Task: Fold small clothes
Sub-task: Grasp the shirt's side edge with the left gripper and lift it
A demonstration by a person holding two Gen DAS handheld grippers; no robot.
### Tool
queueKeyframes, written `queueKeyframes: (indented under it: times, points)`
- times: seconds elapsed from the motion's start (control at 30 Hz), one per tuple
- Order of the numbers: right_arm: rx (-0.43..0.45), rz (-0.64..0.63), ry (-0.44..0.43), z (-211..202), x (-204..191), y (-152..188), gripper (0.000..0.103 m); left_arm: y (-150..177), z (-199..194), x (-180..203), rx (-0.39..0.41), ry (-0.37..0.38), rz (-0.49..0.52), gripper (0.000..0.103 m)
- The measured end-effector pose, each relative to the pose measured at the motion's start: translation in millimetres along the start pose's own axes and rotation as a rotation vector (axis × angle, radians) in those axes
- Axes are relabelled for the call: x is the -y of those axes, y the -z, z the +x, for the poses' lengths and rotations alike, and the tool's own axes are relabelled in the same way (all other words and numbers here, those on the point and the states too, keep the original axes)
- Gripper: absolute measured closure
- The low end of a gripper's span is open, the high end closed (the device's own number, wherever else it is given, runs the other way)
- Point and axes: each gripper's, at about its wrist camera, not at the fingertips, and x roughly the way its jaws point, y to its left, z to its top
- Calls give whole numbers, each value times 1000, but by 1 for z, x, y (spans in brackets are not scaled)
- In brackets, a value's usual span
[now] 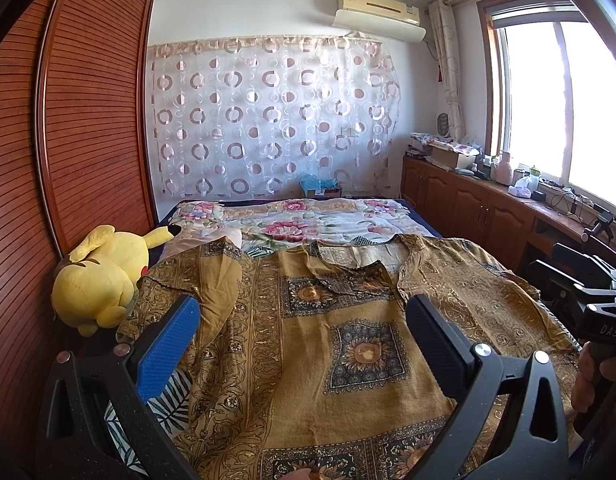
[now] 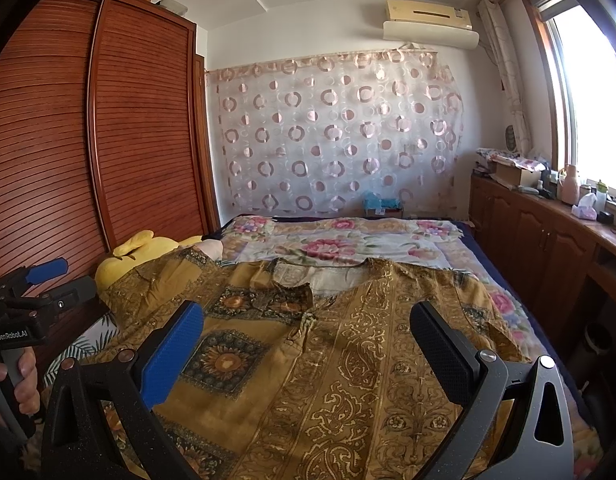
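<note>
A mustard-brown patterned short-sleeved shirt lies spread flat on the bed, collar toward the far end; it also shows in the right wrist view. My left gripper is open, hovering above the shirt's left half, holding nothing. My right gripper is open, hovering above the shirt's right half, holding nothing. The right gripper's body shows at the right edge of the left wrist view. The left gripper shows at the left edge of the right wrist view.
A yellow plush toy lies at the bed's left edge against the wooden wardrobe. A floral quilt covers the far bed. Low wooden cabinets with clutter run along the right under the window.
</note>
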Motion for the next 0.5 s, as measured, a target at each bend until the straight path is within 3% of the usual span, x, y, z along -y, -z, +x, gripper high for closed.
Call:
queueKeyframes:
  times: [0.5]
  points:
    - [-77, -10, -58, 22, -4, 3, 0, 27, 32, -43, -75, -65, -42, 0]
